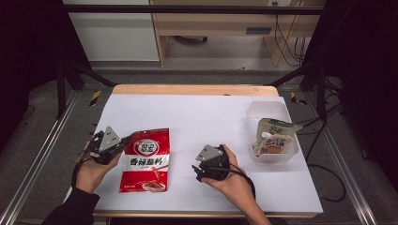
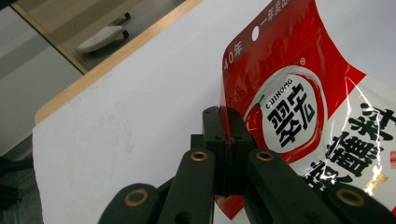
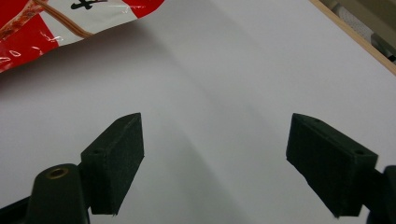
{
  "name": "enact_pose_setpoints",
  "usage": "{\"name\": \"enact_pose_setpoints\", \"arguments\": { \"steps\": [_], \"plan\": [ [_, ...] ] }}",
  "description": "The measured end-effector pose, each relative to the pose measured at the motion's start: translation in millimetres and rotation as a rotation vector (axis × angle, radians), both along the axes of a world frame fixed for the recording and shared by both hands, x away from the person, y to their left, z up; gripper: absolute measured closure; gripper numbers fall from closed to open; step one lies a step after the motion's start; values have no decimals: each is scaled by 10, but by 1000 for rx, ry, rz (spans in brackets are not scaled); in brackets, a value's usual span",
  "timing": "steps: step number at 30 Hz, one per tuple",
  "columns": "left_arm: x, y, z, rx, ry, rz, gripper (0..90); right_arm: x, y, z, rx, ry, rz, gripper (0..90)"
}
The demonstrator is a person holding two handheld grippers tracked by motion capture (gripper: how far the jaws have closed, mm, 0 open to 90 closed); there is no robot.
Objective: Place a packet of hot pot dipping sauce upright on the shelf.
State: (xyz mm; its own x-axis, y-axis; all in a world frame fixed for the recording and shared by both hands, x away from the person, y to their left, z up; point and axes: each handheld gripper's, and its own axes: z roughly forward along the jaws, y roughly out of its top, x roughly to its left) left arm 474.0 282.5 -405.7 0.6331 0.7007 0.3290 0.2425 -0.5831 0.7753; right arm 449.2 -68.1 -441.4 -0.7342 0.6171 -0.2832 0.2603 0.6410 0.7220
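Note:
A red and white sauce pouch [image 1: 145,161] with black characters lies left of centre on the white table top [image 1: 206,117]. My left gripper [image 1: 125,141] is at the pouch's upper left edge. In the left gripper view my left gripper [image 2: 226,119] has its jaws pressed together with the edge of the red pouch [image 2: 299,102] pinched between them. My right gripper [image 1: 197,171] rests in a hand near the table's middle front, pointing left. In the right gripper view my right gripper [image 3: 215,140] stands open over bare white surface, with a corner of the pouch [image 3: 42,18] farther off.
A clear plastic container [image 1: 263,107] stands at the right edge of the table and holds a pale spouted pouch [image 1: 273,136]. The table's wooden far edge [image 1: 195,89] borders the floor beyond. Metal rails run along both sides.

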Motion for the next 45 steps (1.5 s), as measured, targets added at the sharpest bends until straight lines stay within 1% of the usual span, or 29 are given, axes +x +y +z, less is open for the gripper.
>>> {"name": "enact_pose_setpoints", "arguments": {
  "steps": [1,4,6,7,8,9,11,12,13,14,15,18,19,22,24,25,26,28,32,37,38,39,40,41,42,45],
  "plan": [
    [0,0,0,0,0,0,900,0,0,0,0,0,0,195],
    [-28,-42,68,-12,-19,-14,900,4,-3,41,-3,-4,5,195],
    [-47,-87,114,-20,-32,-21,900,8,-9,95,-4,-10,6,195],
    [-47,-87,114,-20,-32,-21,900,8,-9,95,-4,-10,6,195],
    [-56,-118,142,-25,-41,-24,900,14,-10,135,-5,-16,6,195],
    [-56,-118,142,-25,-41,-24,900,14,-10,135,-5,-16,6,195],
    [-66,-143,171,-19,-47,-30,900,10,0,185,-5,-21,9,195],
    [-70,-171,190,-25,-52,-32,900,5,9,232,-5,-24,16,195],
    [-70,-171,190,-25,-52,-32,900,5,9,232,-5,-24,16,195],
    [-72,-186,198,-32,-56,-31,900,6,13,259,-2,-28,20,195],
    [-73,-196,211,-30,-57,-34,900,6,16,286,-1,-31,21,195],
    [-76,-236,253,-41,-70,-32,900,15,20,387,0,-46,27,194],
    [-76,-236,253,-41,-70,-32,900,15,20,387,0,-46,27,194],
    [-69,-264,291,-55,-75,-35,900,33,12,463,13,-49,37,193],
    [-70,-269,302,-53,-78,-33,900,36,15,494,9,-49,40,190],
    [-67,-275,311,-62,-80,-32,900,36,15,494,9,-49,40,190],
    [-62,-283,331,-67,-85,-29,900,45,19,525,6,-52,48,188],
    [-57,-289,342,-72,-85,-29,900,47,22,540,7,-52,50,187],
    [-41,-310,373,-67,-83,-30,900,80,44,611,-7,-50,63,183],
    [-30,-340,418,-76,-92,-35,900,117,61,681,-11,-50,71,181],
    [-26,-356,439,-79,-97,-37,900,142,72,720,-18,-39,76,170],
    [-26,-356,439,-79,-97,-37,900,142,72,720,-18,-39,76,170],
    [-22,-371,461,-82,-101,-38,900,166,88,761,-31,-32,82,163],
    [-22,-371,461,-82,-101,-38,900,166,88,761,-31,-32,82,163],
    [-17,-383,479,-81,-105,-37,900,191,104,807,-41,-22,92,157],
    [-15,-392,496,-86,-108,-36,900,218,118,848,-47,-9,101,152]
  ]
}}
